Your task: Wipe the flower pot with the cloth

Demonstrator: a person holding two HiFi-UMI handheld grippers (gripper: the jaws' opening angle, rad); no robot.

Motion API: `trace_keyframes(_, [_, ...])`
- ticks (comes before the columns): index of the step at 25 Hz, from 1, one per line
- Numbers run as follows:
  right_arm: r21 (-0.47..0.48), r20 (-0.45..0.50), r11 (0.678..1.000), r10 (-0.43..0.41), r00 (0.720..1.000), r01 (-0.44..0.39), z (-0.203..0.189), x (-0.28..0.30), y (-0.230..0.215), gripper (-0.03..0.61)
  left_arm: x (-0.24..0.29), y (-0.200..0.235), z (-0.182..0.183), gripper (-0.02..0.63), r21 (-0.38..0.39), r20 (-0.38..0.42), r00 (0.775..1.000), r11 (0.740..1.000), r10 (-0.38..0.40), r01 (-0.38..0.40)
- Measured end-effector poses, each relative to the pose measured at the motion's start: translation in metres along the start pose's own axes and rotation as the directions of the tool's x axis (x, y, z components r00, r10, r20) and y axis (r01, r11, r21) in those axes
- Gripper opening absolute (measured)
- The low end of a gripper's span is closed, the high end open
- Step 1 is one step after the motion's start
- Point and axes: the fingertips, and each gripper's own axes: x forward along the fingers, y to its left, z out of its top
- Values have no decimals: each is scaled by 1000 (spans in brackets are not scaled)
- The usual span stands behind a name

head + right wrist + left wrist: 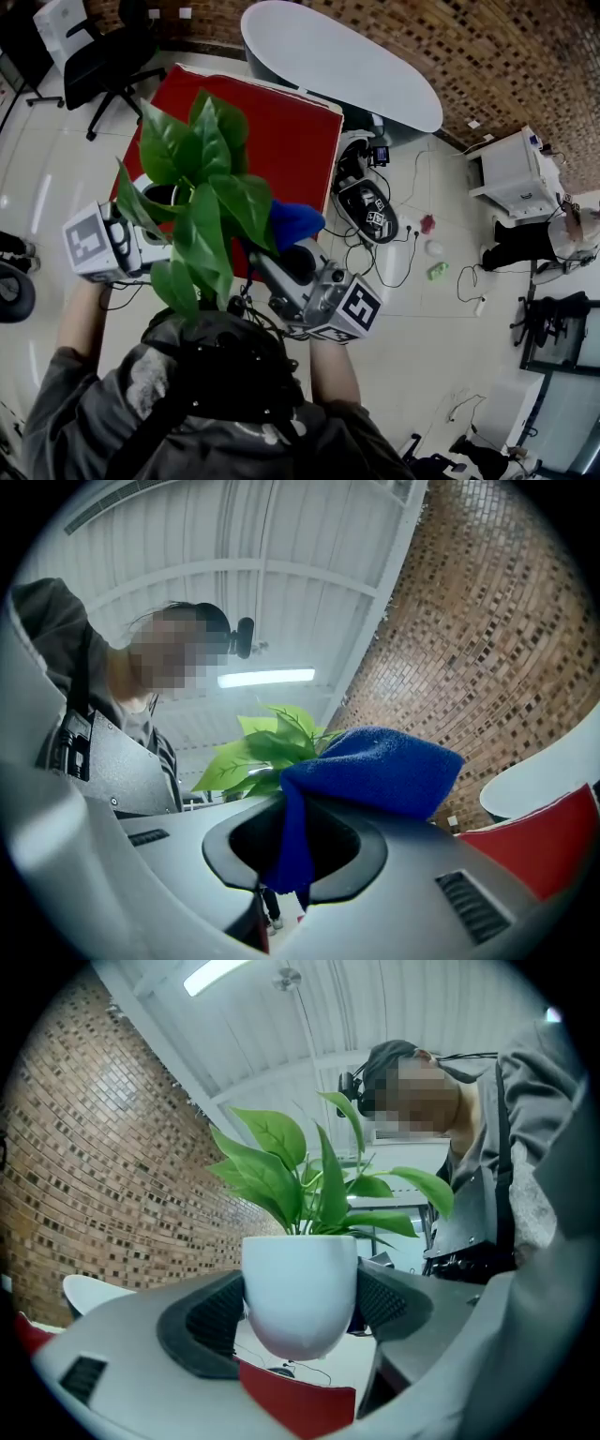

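head view: steeply down | gripper views: close; tilted up at ceiling [309,1044] | shared: plant leaves [208,202]

1. A brick wall [506,56] ran behind.
2. The floor [441,319] was pale and glossy, with cables [354,251] on it.
3. A red table [291,131] stood beside a white oval table [347,66].
4. A black chair [108,56] stood left, a white cabinet [511,173] right.
5. A tube light [267,678] glowed on the ribbed white ceiling [234,564].

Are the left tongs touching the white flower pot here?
Touching. The left gripper view shows the flower pot clamped between the left tongs, both dark pads pressed against its sides.
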Motion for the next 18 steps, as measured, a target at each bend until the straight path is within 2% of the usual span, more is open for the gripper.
trace_keyframes(7, [44, -29, 999, 8, 1000, -7, -14, 0, 3, 52, 9, 13, -9, 417, 4, 1, 996, 996, 87, -87])
trace_keyframes(18, [93, -42, 996, 11, 999, -7, -43, 6, 7, 52, 3, 25, -27, 417, 2, 21, 984, 984, 176, -176])
